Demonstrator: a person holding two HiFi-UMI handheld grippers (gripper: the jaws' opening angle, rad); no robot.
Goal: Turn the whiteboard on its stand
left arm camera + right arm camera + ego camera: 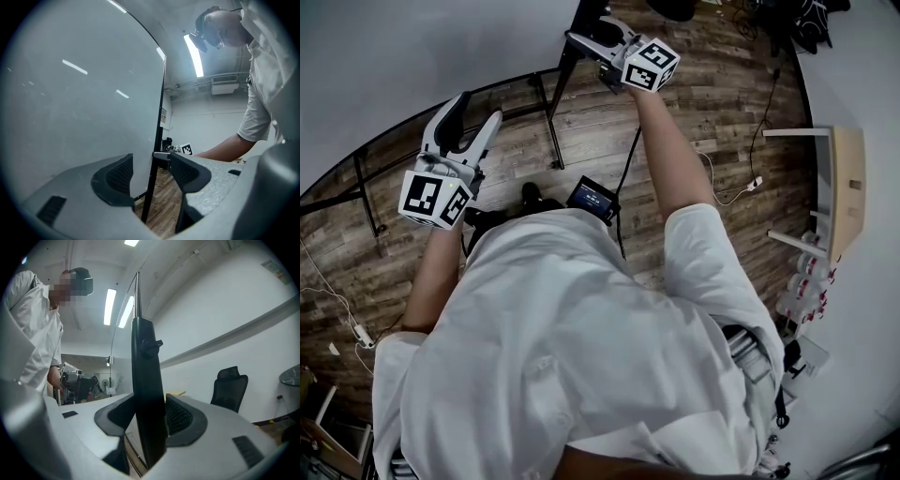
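In the head view the whiteboard (394, 56) fills the upper left as a pale, curved sheet above its black stand (553, 122). My left gripper (478, 106) reaches to the board's near edge. In the left gripper view the left gripper (150, 159) is open, its jaws astride the board's black frame edge (157, 140), with a gap showing beside it; the white face (70, 93) lies to the left. My right gripper (595, 36) is at the far side. In the right gripper view the right gripper (150, 399) is shut on a thick black upright (147, 362) that carries a knob (151, 343).
The stand's black legs (366, 187) spread over the wood floor. A black device with a lit screen (592, 199) and cables lie near my feet. A white shelf unit (834, 178) stands at the right, a power strip (358, 333) at the left. An office chair (229, 385) stands by the wall.
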